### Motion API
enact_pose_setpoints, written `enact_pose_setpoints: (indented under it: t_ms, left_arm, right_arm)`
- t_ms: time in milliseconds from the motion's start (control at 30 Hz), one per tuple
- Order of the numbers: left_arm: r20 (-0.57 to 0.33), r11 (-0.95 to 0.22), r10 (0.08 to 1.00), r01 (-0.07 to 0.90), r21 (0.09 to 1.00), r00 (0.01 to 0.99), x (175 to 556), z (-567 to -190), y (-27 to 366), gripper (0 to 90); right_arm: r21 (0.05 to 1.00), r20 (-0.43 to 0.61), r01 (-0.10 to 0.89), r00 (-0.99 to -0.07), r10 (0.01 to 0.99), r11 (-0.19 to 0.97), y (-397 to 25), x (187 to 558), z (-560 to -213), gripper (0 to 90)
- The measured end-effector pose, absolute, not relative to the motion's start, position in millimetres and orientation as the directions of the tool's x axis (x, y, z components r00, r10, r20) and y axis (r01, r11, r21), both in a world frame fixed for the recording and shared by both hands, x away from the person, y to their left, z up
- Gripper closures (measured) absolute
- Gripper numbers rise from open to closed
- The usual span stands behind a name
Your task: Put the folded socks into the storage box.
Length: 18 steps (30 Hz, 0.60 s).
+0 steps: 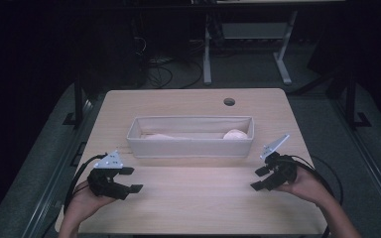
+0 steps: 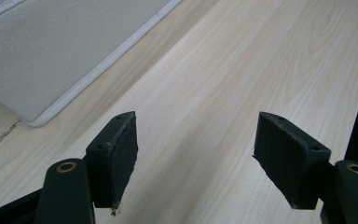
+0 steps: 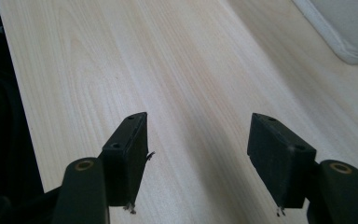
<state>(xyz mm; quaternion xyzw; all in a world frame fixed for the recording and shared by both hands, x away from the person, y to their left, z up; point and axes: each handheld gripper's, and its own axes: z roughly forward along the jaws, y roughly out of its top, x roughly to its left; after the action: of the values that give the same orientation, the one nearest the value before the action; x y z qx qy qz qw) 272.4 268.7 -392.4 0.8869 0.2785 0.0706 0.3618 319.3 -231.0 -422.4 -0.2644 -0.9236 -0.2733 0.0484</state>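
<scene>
Pale fabric walls mark the long bin (image 1: 191, 143) at the centre of the high view, with two rounded cream lumps (image 1: 235, 134) inside, toward its right end. I hold my left gripper (image 1: 131, 179) at lower left and my right gripper (image 1: 260, 178) at lower right, both spread wide and empty. I'd bring one in over the rim, steeply, to avoid snagging cloth.
</scene>
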Motion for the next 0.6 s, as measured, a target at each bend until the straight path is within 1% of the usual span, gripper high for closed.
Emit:
enact_pose_setpoints:
  t_ms: [600]
  left_arm:
    - [-0.072, -0.596, 0.537, 0.438, 0.673, 0.840, 273, -393, 268, 29.6]
  right_arm:
    - [0.518, 0.229, 0.512, -0.855, 0.465, 0.686, -235, 298, -432, 37.0]
